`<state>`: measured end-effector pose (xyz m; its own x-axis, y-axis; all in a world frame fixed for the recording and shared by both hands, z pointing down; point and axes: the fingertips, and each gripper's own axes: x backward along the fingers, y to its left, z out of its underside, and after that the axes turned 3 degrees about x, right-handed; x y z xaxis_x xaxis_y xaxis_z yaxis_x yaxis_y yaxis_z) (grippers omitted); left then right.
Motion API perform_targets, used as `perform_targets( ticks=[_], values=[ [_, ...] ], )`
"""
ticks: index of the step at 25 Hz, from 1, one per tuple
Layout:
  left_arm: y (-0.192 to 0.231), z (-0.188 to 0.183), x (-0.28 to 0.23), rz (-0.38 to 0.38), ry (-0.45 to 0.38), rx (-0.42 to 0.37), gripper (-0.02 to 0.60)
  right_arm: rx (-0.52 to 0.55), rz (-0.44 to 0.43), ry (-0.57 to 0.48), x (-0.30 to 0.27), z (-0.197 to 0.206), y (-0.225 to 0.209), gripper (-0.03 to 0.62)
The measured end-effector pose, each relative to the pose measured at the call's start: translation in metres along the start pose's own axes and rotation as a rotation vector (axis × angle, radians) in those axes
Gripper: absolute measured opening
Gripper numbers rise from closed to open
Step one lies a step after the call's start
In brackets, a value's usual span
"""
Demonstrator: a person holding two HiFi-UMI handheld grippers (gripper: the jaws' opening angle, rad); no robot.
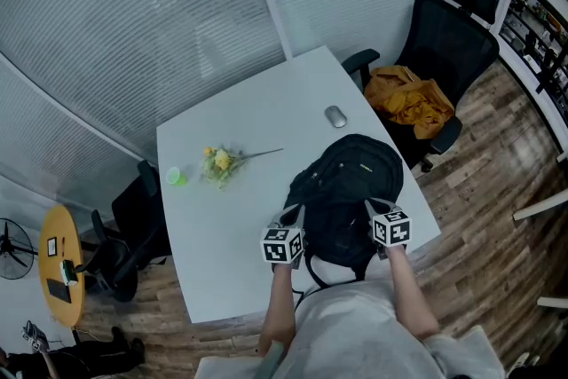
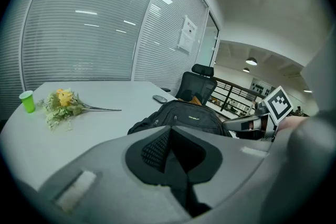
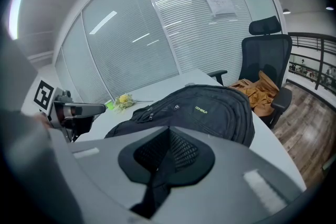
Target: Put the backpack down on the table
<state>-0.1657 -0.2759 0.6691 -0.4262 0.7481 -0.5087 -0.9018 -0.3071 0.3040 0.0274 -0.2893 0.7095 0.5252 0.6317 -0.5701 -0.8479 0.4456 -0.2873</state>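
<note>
Though the backpack (image 1: 348, 191) already lies on the table (image 1: 231, 222), the left gripper (image 1: 293, 214) and right gripper (image 1: 373, 208), both fully closed, seemingly pinch its straps (image 2: 155, 147); next, release.

walls: glass with blinds (image 1: 133, 31) | floor: wood planks (image 1: 497, 191) | furniture: black office chair (image 1: 453, 40)

The left hand-held gripper (image 2: 170, 136) pinches a black mesh strap (image 2: 153, 150) of the backpack (image 2: 185, 117) lying on the white table (image 2: 89, 126).

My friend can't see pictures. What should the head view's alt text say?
A black backpack lies on a white table, a person's left tool and right tool shut on its near end. Yellow flowers, a green cup and a mouse sit beyond it.
</note>
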Motion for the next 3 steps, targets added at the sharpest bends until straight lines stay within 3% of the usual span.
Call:
perform_targets(
  ticks=[3],
  values=[
    [-0.0008, -0.0004, 0.0005, 0.002, 0.0, 0.001, 0.002, 0.0, 0.0, 0.0, 0.0003, -0.0005, 0.0002, -0.001]
  ],
)
